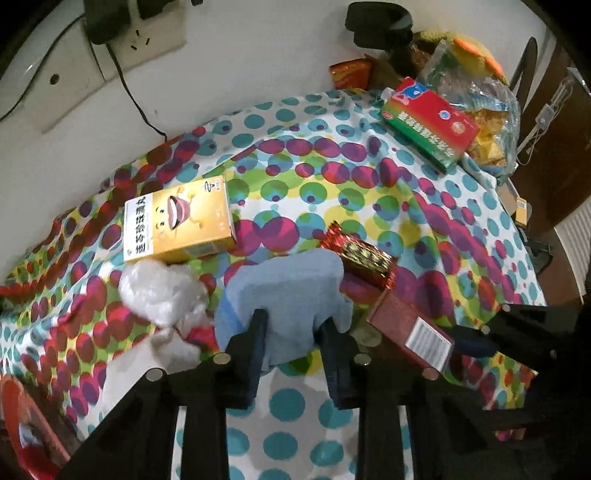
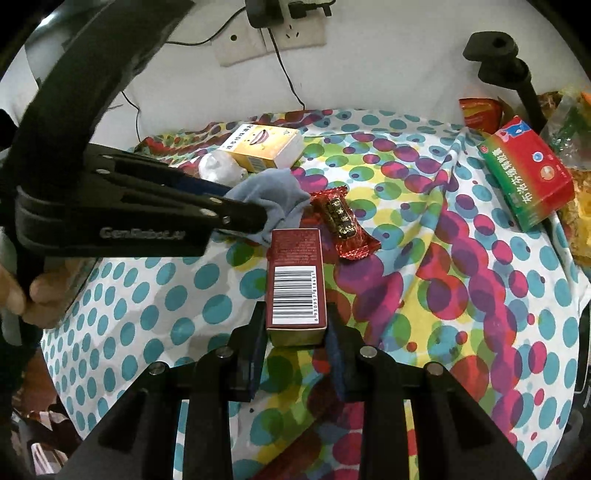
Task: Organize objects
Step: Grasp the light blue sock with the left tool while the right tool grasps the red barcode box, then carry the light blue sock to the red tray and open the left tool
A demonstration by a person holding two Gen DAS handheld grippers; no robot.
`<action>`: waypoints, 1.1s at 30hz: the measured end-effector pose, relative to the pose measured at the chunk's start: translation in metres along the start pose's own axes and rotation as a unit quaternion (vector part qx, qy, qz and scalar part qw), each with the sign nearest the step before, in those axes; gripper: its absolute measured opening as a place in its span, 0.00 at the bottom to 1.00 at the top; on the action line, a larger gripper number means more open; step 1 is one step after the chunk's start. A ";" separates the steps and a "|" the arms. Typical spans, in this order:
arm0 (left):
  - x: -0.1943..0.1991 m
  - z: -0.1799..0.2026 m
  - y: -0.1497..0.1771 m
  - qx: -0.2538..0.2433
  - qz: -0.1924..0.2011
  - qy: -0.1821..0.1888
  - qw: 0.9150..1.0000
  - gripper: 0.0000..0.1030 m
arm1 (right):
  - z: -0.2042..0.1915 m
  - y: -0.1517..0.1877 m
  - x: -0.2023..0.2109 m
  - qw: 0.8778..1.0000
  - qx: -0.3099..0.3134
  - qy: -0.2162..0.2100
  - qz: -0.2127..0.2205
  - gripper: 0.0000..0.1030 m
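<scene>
A: While the spotted tablecloth (image 2: 461, 258) fills both views, the left gripper (image 1: 293, 328) is clenched on a blue-grey cloth (image 1: 288, 291) — the fabric bunches up between its two fingers and drapes over them.

B: And from the right wrist view you see that same gripper (image 2: 258, 218) reaching in from the left, the cloth (image 2: 273, 195) hanging off its tip above the table.

A: The right gripper (image 2: 295, 328) is grasping a dark red box (image 2: 297, 280), barcode facing up, with the near end of the box pinched between the fingers.

B: The box runs straight away from the camera. Its far end sits close to the cloth, though I can't tell whether they touch.

A: Just right of the box's far end lies a red-and-gold wrapped candy (image 2: 341, 225), flat on the tablecloth.

B: Behind the cloth there's a yellow medicine box (image 1: 177, 225) with a cartoon mouth on it, and a crumpled clear plastic wrap (image 1: 162, 291) just beside its near edge.

A: Far right, well apart from all that — a red-and-green box (image 2: 528, 173) lying tilted against a heap of snack bags (image 1: 487, 122).

B: White wall behind, a socket (image 2: 291, 33) with a black cable running down to the table edge.
</scene>
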State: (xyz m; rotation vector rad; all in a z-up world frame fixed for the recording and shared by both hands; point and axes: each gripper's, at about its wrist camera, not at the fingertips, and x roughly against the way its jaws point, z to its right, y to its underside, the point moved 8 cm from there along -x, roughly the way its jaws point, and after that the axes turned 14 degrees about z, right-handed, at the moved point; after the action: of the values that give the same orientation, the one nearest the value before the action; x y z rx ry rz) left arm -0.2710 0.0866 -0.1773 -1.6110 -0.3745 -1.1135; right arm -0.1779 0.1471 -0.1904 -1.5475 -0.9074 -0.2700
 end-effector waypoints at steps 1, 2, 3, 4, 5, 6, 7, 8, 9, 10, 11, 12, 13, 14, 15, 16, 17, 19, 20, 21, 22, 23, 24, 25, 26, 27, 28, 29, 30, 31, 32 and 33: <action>0.005 0.001 0.001 0.003 0.003 0.000 1.000 0.27 | -0.001 0.000 0.002 1.000 -0.001 0.001 0.002 0.27; 0.009 0.004 0.002 0.005 0.005 0.002 1.000 0.27 | -0.001 0.000 0.003 1.000 -0.001 0.003 0.002 0.27; 0.013 0.006 0.003 0.007 0.007 0.004 1.000 0.27 | -0.002 0.001 0.005 1.000 -0.001 0.004 0.002 0.27; 0.018 0.007 0.005 0.009 0.009 0.006 1.000 0.27 | -0.002 0.002 0.008 1.000 -0.003 0.004 0.002 0.27; 0.024 0.008 0.006 0.009 0.011 0.006 1.000 0.27 | -0.003 0.003 0.009 1.000 -0.003 0.004 0.001 0.27; 0.028 0.008 0.008 0.011 0.012 0.006 1.000 0.27 | -0.004 0.004 0.010 1.000 -0.004 0.004 -0.001 0.27; 0.033 0.008 0.010 0.015 0.012 0.008 1.000 0.27 | -0.005 0.005 0.011 1.000 -0.004 0.005 -0.001 0.27; 0.038 0.007 0.012 0.021 0.013 0.007 1.000 0.27 | -0.007 0.007 0.012 1.000 -0.004 0.005 -0.001 0.27; 0.042 0.006 0.013 0.026 0.013 0.007 1.000 0.27 | -0.008 0.008 0.011 1.000 -0.002 0.005 -0.002 0.27; 0.048 0.005 0.015 0.030 0.015 0.006 0.999 0.27 | -0.010 0.009 0.012 1.000 -0.002 0.006 -0.003 0.27; 0.054 0.002 0.018 0.035 0.017 0.003 0.999 0.27 | -0.011 0.011 0.012 1.000 -0.002 0.006 -0.003 0.27; 0.060 0.000 0.021 0.042 0.021 0.001 0.999 0.27 | -0.013 0.012 0.011 1.000 -0.002 0.005 -0.004 0.27; 0.064 -0.002 0.023 0.046 0.022 0.001 0.999 0.27 | -0.014 0.014 0.010 1.000 -0.002 0.006 -0.006 0.27; 0.069 -0.006 0.025 0.051 0.024 -0.003 0.998 0.27 | -0.015 0.016 0.009 1.000 -0.003 0.006 -0.007 0.27; 0.074 -0.010 0.028 0.056 0.026 -0.010 0.998 0.27 | -0.016 0.017 0.008 1.000 -0.004 0.007 -0.008 0.27; 0.078 -0.015 0.031 0.062 0.025 -0.017 0.998 0.27 | -0.016 0.019 0.007 1.000 -0.003 0.010 -0.007 0.27; 0.082 -0.019 0.033 0.067 0.026 -0.021 0.997 0.27 | -0.016 0.019 0.007 1.000 -0.002 0.012 -0.004 0.27; 0.091 -0.029 0.038 0.077 0.028 -0.037 0.996 0.27 | -0.018 0.019 0.007 1.000 0.002 0.014 0.001 0.27; 0.095 -0.034 0.040 0.080 0.029 -0.042 0.996 0.27 | -0.019 0.019 0.007 1.000 0.006 0.017 0.002 0.27; 0.100 -0.039 0.042 0.085 0.032 -0.046 0.995 0.27 | -0.020 0.019 0.007 1.000 0.011 0.020 0.002 0.27; 0.104 -0.044 0.045 0.091 0.033 -0.050 0.994 0.27 | -0.021 0.019 0.007 1.000 0.014 0.021 0.002 0.27; 0.107 -0.048 0.047 0.095 0.033 -0.052 0.994 0.27 | -0.023 0.019 0.007 1.000 0.016 0.022 0.003 0.27; 0.110 -0.051 0.049 0.100 0.034 -0.055 0.993 0.27 | -0.023 0.019 0.007 1.000 0.017 0.024 0.003 0.27; 0.114 -0.057 0.051 0.105 0.035 -0.061 0.992 0.27 | -0.025 0.019 0.007 1.000 0.018 0.023 0.002 0.27; 0.117 -0.060 0.054 0.108 0.036 -0.064 0.991 0.27 | -0.025 0.019 0.007 1.000 0.018 0.025 0.002 0.27; 0.121 -0.064 0.056 0.111 0.038 -0.065 0.991 0.27 | -0.025 0.018 0.007 1.000 0.019 0.025 0.004 0.27; 0.124 -0.067 0.058 0.115 0.040 -0.066 0.990 0.27 | -0.026 0.019 0.006 1.000 0.018 0.025 0.004 0.27; 0.128 -0.070 0.061 0.118 0.042 -0.068 0.990 0.27 | -0.026 0.019 0.006 0.999 0.020 0.026 0.004 0.27; 0.131 -0.074 0.063 0.120 0.042 -0.070 0.989 0.27 | -0.026 0.019 0.006 0.999 0.020 0.026 0.004 0.27; 0.135 -0.078 0.065 0.124 0.044 -0.074 0.989 0.27 | -0.026 0.019 0.006 0.999 0.019 0.026 0.004 0.27; 0.138 -0.083 0.067 0.127 0.043 -0.079 0.988 0.27 | -0.026 0.019 0.006 0.999 0.019 0.025 0.003 0.27; 0.140 -0.086 0.069 0.129 0.043 -0.082 0.987 0.27 | -0.026 0.019 0.006 1.000 0.018 0.025 0.004 0.27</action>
State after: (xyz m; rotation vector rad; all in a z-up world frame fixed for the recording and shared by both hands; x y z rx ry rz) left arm -0.1901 -0.0557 -0.1073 -1.4771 -0.5305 -0.8322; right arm -0.1525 0.1265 -0.1949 -1.5038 -0.8623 -0.2848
